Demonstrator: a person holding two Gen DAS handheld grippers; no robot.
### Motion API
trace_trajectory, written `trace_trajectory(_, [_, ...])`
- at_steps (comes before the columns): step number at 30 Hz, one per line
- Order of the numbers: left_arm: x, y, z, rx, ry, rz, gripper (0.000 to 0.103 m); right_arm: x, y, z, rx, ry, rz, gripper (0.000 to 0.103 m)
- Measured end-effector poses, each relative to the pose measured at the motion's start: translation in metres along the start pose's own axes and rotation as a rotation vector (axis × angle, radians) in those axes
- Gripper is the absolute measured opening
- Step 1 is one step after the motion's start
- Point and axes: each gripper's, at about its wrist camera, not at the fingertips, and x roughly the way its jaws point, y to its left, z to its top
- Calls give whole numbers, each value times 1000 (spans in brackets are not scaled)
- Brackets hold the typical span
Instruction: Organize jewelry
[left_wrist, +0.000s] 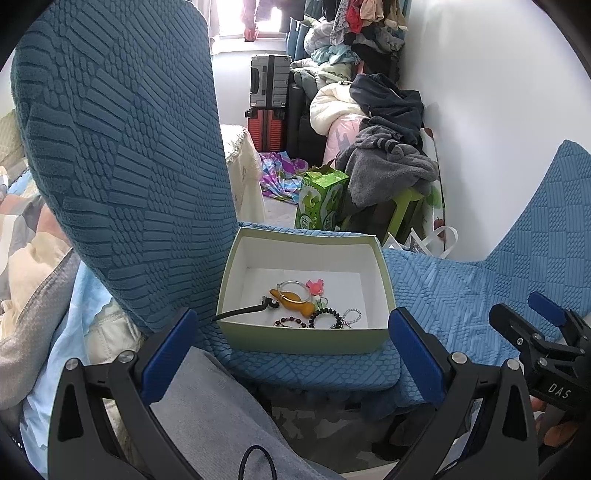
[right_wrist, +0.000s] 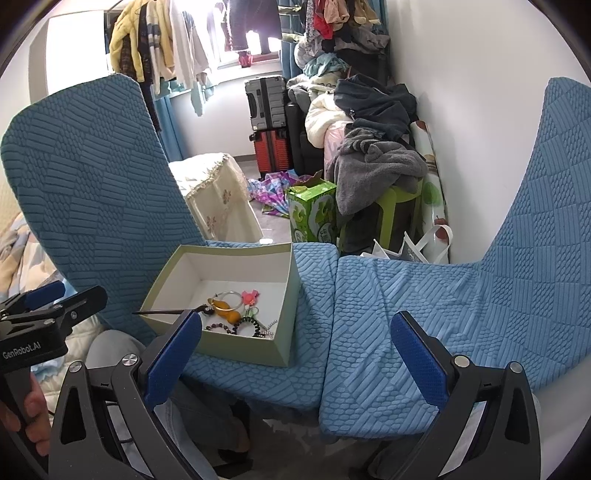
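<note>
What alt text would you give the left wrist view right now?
An open pale green box sits on a blue-covered chair seat, holding jewelry: beaded bracelets, a silver ring and an orange pendant. The open left hand-held gripper faces it, empty. The right hand-held gripper is at the right edge.

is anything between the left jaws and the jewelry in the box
Only the box's near wall: the jewelry lies on the floor behind it. The top is open, so the open left gripper has a clear way in from above.
</note>
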Motion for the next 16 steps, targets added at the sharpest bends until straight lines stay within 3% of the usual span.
trace_trajectory(16, [1, 3, 0, 6, 6, 40, 102, 4, 1, -4, 3, 9, -14, 103])
